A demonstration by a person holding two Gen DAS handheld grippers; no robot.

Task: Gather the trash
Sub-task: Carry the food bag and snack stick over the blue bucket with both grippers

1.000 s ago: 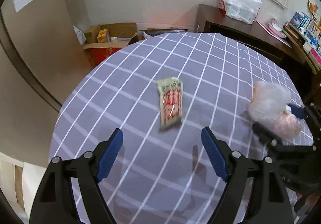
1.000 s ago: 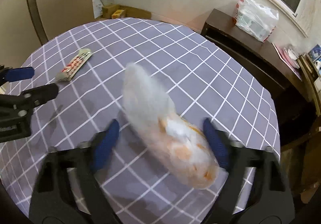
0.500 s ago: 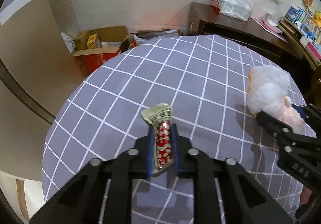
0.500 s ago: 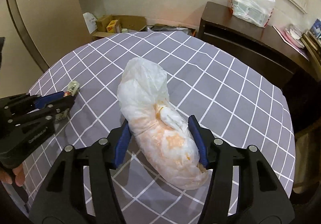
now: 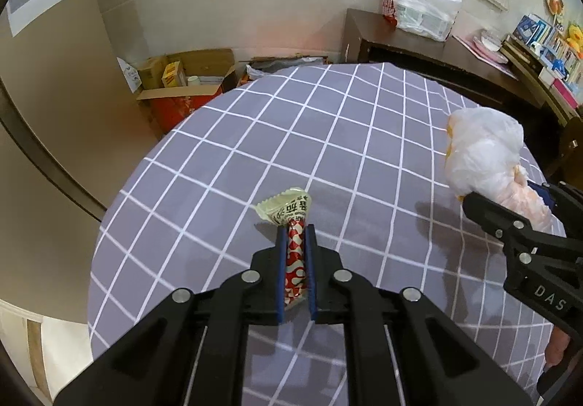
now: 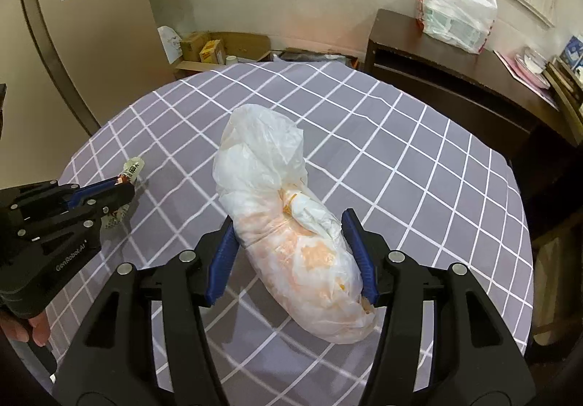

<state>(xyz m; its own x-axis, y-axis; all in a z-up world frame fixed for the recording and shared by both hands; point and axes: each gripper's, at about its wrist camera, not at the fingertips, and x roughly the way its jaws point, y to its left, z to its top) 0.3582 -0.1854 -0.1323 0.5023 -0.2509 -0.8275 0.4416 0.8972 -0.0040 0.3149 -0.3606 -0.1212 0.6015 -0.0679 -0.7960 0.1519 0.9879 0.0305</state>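
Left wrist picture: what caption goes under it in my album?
Left gripper pinches a red-and-white snack wrapper above the checked tablecloth.

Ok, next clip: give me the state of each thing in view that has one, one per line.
left gripper: shut on the snack wrapper.
snack wrapper: crumpled, pinched upright, top end sticking out past the pads.
right gripper: closed around the plastic bag.
plastic bag: knotted shut, full, lying on the tablecloth.
tablecloth: spread flat over the round table.
cardboard box: open, on the floor.
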